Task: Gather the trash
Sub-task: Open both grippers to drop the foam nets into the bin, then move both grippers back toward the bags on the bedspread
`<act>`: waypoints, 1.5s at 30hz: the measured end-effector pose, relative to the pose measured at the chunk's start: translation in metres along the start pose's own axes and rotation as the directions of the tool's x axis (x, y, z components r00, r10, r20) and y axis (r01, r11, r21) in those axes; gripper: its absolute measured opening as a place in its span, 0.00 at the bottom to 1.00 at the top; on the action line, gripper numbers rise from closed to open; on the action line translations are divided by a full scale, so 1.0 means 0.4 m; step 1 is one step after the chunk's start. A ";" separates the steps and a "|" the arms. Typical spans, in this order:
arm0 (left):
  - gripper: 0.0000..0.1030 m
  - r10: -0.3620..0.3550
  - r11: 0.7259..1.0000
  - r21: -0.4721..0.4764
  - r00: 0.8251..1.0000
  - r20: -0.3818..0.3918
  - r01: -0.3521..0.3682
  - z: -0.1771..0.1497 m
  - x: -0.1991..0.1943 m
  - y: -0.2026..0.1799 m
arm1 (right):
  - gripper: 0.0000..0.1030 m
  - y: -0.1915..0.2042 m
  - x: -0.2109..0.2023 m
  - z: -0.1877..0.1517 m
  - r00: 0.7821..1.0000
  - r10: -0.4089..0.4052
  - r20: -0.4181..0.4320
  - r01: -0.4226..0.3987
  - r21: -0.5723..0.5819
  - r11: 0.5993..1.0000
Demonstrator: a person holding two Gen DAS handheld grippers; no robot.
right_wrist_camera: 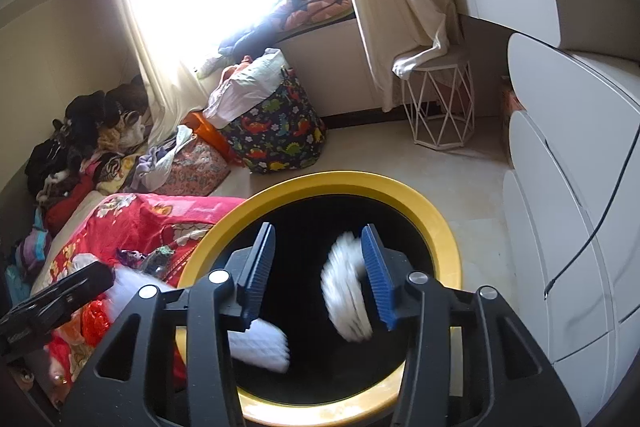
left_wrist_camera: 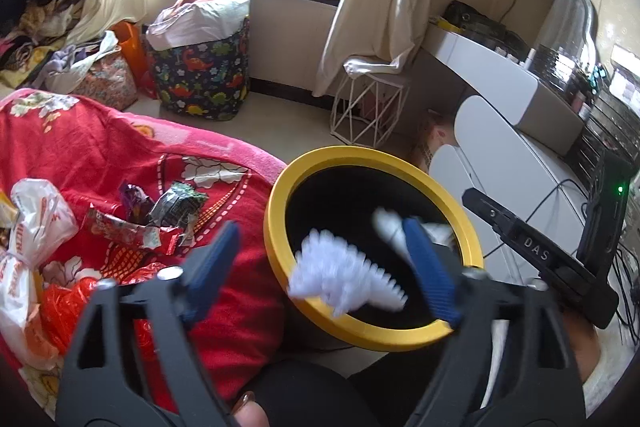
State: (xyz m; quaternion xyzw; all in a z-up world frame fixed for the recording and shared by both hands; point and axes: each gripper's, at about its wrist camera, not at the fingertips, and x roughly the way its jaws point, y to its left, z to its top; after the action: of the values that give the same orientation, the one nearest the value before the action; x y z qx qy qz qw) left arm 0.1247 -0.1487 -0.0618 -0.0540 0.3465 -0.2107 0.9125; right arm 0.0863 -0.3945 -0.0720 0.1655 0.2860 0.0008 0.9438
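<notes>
Only our left view shows wrappers (left_wrist_camera: 160, 219) at lower left; both grippers (left_wrist_camera: 320, 267) (right_wrist_camera: 320, 275), jaws apart, hover over the bin (right_wrist_camera: 440, 227), blurred tissues (right_wrist_camera: 344, 295) between.

A yellow-rimmed bin (right_wrist_camera: 440, 223) with a dark inside stands open beside the bed. Two blurred white tissues (right_wrist_camera: 346, 293) (right_wrist_camera: 262, 347), probably crumpled, hang over its mouth. Snack wrappers (left_wrist_camera: 136, 223) and plastic bags (left_wrist_camera: 28, 227) lie scattered on the red blanket (left_wrist_camera: 100, 147).

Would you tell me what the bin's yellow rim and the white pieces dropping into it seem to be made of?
Yellow rim: likely moulded plastic, with a smooth, even, slightly glossy surface. White pieces: probably soft tissue paper, matte and crumpled, though motion blur leaves this uncertain.
</notes>
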 end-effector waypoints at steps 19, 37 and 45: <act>0.90 0.089 0.996 -0.031 0.989 0.118 -0.086 0.019 -0.088 0.047 | 0.63 0.065 -0.025 -0.002 0.999 0.033 0.039 -0.030 -0.068 0.997; 0.90 0.177 0.983 -0.095 0.960 0.215 -0.160 0.032 -0.196 0.139 | 0.71 0.198 -0.067 0.000 0.989 0.133 0.067 -0.119 -0.181 0.976; 0.90 0.221 0.973 -0.128 0.943 0.248 -0.194 0.039 -0.240 0.185 | 0.74 0.270 -0.065 -0.010 0.981 0.190 0.045 -0.175 -0.227 0.958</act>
State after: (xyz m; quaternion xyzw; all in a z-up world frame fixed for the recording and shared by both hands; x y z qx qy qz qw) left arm 0.0961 -0.0419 -0.0096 -0.0910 0.2376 -0.0865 0.9632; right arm 0.0722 -0.2939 -0.0274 0.0848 0.2363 0.1143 0.9612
